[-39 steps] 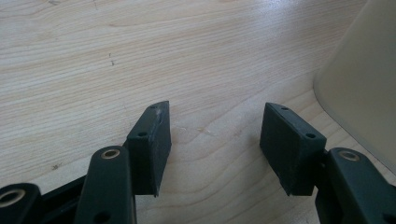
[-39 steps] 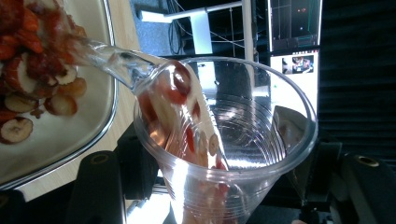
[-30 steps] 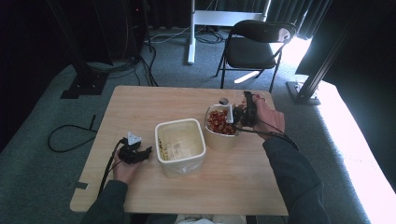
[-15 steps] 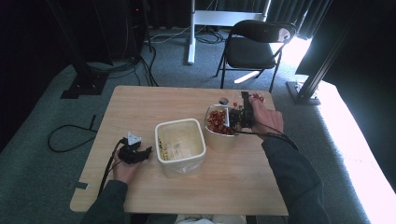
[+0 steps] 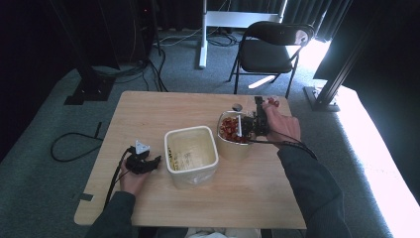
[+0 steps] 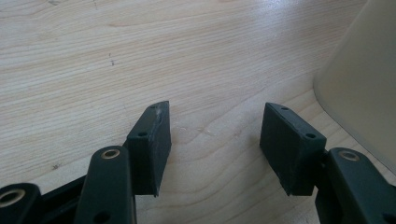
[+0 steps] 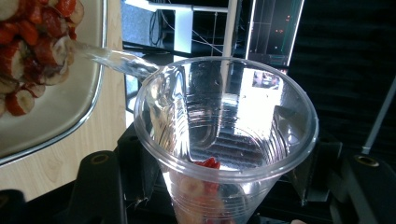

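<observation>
My right gripper is shut on a clear plastic cup, held tipped on its side at the rim of a cream tub filled with red and pale food pieces. A few red pieces lie inside the cup. Left of that tub stands a bigger white square tub with some yellowish bits at its bottom. My left gripper rests on the wooden table just left of the white tub, open with nothing between its fingers; the white tub's wall is on the right.
A small dark round object lies on the table behind the cream tub. A black folding chair stands beyond the table's far edge, and cables trail on the carpet at the left.
The right gripper with the cup has shifted slightly toward the cream tub. The left gripper has not moved.
</observation>
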The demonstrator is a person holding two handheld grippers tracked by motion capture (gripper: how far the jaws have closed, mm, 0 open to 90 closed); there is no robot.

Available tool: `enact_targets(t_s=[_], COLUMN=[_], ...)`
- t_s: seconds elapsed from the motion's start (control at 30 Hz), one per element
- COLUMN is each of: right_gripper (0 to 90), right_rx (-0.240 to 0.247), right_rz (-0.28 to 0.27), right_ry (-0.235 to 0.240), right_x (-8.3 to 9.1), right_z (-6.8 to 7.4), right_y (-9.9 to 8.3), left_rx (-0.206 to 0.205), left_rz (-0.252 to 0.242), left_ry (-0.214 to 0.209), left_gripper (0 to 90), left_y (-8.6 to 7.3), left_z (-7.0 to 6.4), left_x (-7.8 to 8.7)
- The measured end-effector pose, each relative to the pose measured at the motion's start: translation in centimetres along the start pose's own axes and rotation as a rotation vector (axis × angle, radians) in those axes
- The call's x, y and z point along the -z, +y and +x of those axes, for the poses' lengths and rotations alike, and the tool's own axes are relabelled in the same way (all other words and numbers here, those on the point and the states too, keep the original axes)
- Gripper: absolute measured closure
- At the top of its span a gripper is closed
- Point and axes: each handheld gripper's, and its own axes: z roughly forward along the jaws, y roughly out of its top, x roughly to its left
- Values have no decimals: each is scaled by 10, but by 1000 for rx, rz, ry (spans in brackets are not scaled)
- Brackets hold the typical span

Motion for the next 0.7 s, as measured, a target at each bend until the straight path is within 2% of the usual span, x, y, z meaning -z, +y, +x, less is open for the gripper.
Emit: enact_targets(t_s=[0.53,0.7], right_gripper=[357,359], right_rx=[159,175], right_rz=[-7,-9], right_ry=[-94,-98], right_x=[15,14], right_z=[0,2], right_y=[16,16], left_rx=[0,0], left_rz=[-1,-2], left_ry=[0,0], left_gripper=[440,440], left_y=[0,0], left_z=[0,0], left_x=[0,0])
